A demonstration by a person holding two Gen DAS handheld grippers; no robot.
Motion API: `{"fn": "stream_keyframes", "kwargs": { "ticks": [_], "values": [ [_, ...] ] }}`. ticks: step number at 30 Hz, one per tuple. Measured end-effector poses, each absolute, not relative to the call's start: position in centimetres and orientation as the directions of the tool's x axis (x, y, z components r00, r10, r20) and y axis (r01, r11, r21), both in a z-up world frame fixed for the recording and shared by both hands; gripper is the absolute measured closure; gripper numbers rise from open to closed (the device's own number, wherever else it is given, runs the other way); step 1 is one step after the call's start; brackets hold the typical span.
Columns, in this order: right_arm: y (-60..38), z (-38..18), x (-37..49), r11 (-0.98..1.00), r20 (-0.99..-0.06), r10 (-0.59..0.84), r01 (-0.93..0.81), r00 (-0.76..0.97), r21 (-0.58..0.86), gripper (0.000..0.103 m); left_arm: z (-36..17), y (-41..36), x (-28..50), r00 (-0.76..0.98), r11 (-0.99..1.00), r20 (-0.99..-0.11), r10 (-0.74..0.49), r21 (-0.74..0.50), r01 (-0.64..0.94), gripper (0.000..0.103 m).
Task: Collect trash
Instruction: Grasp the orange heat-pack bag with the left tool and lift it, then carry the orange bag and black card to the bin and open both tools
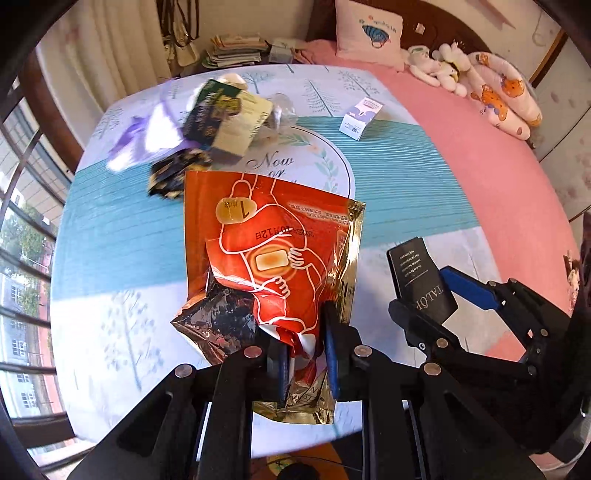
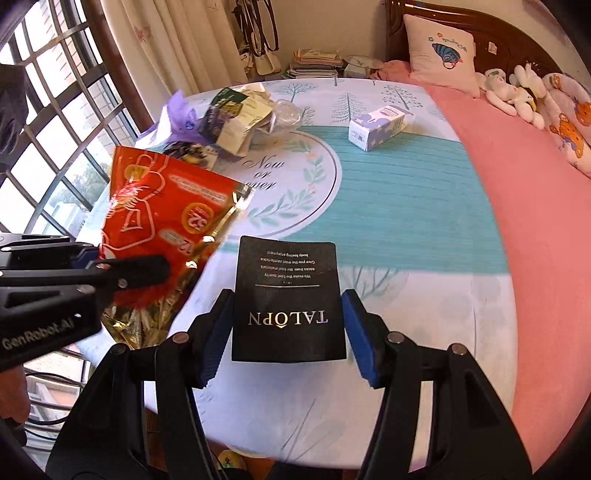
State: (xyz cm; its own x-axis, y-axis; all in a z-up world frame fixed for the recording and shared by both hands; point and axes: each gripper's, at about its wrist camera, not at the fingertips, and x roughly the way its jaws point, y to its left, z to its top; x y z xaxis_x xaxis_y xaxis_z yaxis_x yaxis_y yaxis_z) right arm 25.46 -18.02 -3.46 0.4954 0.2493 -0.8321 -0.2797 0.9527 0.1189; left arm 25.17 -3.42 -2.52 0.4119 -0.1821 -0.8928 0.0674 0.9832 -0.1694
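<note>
My left gripper (image 1: 306,354) is shut on the crumpled bottom of a red and gold foil pouch (image 1: 273,243), held up above the bed; the same pouch (image 2: 162,218) shows at the left in the right wrist view. My right gripper (image 2: 288,328) holds a black "TALOPN" card box (image 2: 286,299) across its width, pads against both sides; this box (image 1: 421,277) appears to the right in the left wrist view. A heap of trash (image 1: 218,122) with a purple bag, wrappers and clear plastic lies at the far left of the bed. A small white and purple carton (image 1: 360,118) lies further right.
The bed carries a light sheet with trees and a teal band (image 1: 406,184), and a pink sheet (image 1: 498,177) to the right. A pillow (image 1: 369,33) and plush toys (image 1: 450,66) line the headboard. A barred window (image 2: 55,129) and curtain stand at the left.
</note>
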Motion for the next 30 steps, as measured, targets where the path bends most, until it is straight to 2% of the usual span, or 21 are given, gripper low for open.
{"fn": "stream_keyframes", "kwargs": {
  "ticks": [9, 19, 24, 30],
  "values": [
    [-14.7, -1.9, 12.6, 0.964, -0.827, 0.228, -0.240, 0.513, 0.117, 0.048, -4.6, 1.6, 12.3, 0.461, 0.977, -0.862, -0.213, -0.193, 0.091, 0.088],
    [-11.7, -3.4, 2.4, 0.967, -0.864, 0.212, -0.226, 0.456, 0.118, 0.048, -8.2, 4.6, 1.3, 0.416, 0.979, -0.886, -0.205, -0.179, 0.101, 0.088],
    [-12.1, -6.4, 0.5, 0.970, -0.901, 0.213, -0.194, 0.379, 0.148, 0.048, -11.9, 4.0, -1.3, 0.351, 0.977, -0.912, -0.213, -0.193, 0.093, 0.088],
    [-13.3, -13.7, -0.5, 0.971, -0.934, 0.239, -0.099, 0.264, 0.220, 0.047, -19.4, 1.9, -2.7, 0.239, 0.978, -0.948, -0.210, -0.201, 0.060, 0.088]
  ]
}}
